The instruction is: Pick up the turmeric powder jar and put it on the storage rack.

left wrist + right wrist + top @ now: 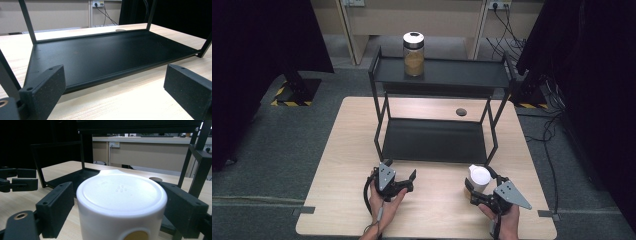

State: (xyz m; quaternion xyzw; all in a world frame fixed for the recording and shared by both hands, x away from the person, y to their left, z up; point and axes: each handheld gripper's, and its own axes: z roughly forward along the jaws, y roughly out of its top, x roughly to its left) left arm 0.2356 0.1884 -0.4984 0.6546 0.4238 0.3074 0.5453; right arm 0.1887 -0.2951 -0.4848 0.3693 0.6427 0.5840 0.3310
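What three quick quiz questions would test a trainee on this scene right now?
1. Fill the gap: the left hand-held gripper has its jaws ___, with nothing between them.
2. True or false: the jar of brown contents stands on the lower shelf.
3. The white container stands between the jaws of:
A. the left hand-held gripper
B. the right hand-held gripper
C. neither

Key: 1 open. 2 false, it stands on the top shelf. 3 B.
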